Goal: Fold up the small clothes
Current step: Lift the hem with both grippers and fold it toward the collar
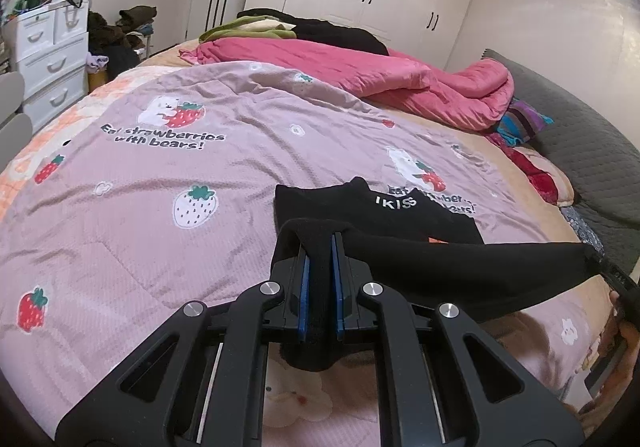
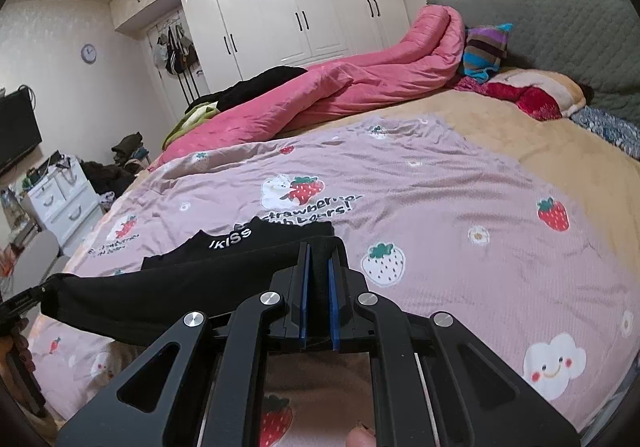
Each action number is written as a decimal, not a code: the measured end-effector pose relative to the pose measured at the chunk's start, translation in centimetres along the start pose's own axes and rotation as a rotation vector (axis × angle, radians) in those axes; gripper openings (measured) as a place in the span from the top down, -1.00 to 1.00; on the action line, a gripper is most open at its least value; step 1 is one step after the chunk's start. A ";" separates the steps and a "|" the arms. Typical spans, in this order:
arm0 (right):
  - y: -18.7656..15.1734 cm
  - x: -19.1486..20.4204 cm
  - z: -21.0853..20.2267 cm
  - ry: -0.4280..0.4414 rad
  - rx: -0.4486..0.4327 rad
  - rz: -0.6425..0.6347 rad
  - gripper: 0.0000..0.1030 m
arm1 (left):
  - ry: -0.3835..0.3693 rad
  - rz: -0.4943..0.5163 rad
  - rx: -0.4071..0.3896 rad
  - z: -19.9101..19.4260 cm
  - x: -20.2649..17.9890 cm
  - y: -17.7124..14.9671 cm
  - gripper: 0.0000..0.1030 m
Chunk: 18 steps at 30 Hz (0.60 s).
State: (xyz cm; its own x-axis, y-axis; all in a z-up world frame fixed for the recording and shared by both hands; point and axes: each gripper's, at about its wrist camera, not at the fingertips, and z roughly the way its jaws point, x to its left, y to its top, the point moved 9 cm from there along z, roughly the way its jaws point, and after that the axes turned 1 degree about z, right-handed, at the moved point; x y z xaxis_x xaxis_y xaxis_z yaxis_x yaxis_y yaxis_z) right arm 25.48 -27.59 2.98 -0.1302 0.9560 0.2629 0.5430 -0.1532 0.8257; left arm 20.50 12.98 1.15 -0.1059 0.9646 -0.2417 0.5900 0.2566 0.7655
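While both are clamped nearly closed, the left tongs [image 1: 320,247] and right tongs [image 2: 318,255] each pinch an end of the black garment [image 1: 460,267], stretched above the bed [image 1: 140,207].

Both wrist views low over bed [image 1: 120,207], facing wardrobe [image 2: 280,7] (shared)

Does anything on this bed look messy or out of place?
Mostly the pink quilt, bunched in a long heap across the far side of the bed rather than spread flat. The black garment is simply stretched between the two grippers, left and right.
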 end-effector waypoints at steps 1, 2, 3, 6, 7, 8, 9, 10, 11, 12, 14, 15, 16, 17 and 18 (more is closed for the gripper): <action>0.1 0.0 0.2 -0.002 0.000 -0.004 0.86 | 0.000 -0.003 0.000 0.2 0.1 0.0 0.93; 0.3 0.0 0.4 -0.004 0.001 -0.007 0.86 | 0.000 -0.003 -0.001 0.3 0.2 0.1 0.93; 0.5 0.0 0.7 -0.007 0.001 -0.009 0.86 | 0.001 -0.001 -0.005 0.4 0.2 0.3 0.93; 1.0 0.0 1.2 -0.012 0.005 -0.015 0.86 | 0.005 0.005 -0.013 0.8 0.5 0.7 0.93; 1.2 0.1 1.5 -0.014 0.005 -0.021 0.86 | 0.012 0.008 -0.013 1.0 0.6 0.9 0.93; 1.4 0.1 1.7 -0.016 0.005 -0.024 0.86 | 0.018 0.010 -0.014 1.0 0.7 1.0 0.93; 1.4 0.1 1.9 -0.021 0.004 -0.028 0.86 | 0.022 0.012 -0.017 1.2 0.8 1.2 0.93; 1.5 0.1 2.2 -0.026 0.006 -0.034 0.86 | 0.024 0.010 -0.017 1.3 0.9 1.4 0.93; 1.5 0.1 2.5 -0.030 0.007 -0.037 0.86 | 0.024 0.010 -0.016 1.4 1.0 1.5 0.93; 1.4 0.1 2.7 -0.034 0.010 -0.038 0.86 | 0.026 0.012 -0.016 1.5 0.9 1.6 0.93; 1.4 0.1 3.2 -0.041 0.015 -0.043 0.86 | 0.034 0.028 -0.015 1.9 0.8 1.7 0.93; 1.3 0.1 3.4 -0.042 0.017 -0.043 0.86 | 0.037 0.032 -0.013 2.1 0.7 1.7 0.93; 1.4 0.1 3.7 -0.045 0.019 -0.044 0.86 | 0.038 0.032 -0.011 2.3 0.7 1.7 0.93; 1.3 0.0 3.9 -0.046 0.019 -0.044 0.86 | 0.040 0.030 -0.009 2.6 0.8 1.7 0.93; 1.3 0.1 4.1 -0.047 0.020 -0.045 0.86 | 0.043 0.028 -0.006 2.8 1.0 1.7 0.93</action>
State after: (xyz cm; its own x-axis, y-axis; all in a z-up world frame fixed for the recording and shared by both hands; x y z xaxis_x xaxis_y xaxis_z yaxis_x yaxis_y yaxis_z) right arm 29.56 -26.71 2.05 -0.1163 0.9725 0.2017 0.5543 -0.1050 0.8257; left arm 23.65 14.19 0.51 -0.1236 0.9732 -0.1940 0.5885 0.2293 0.7753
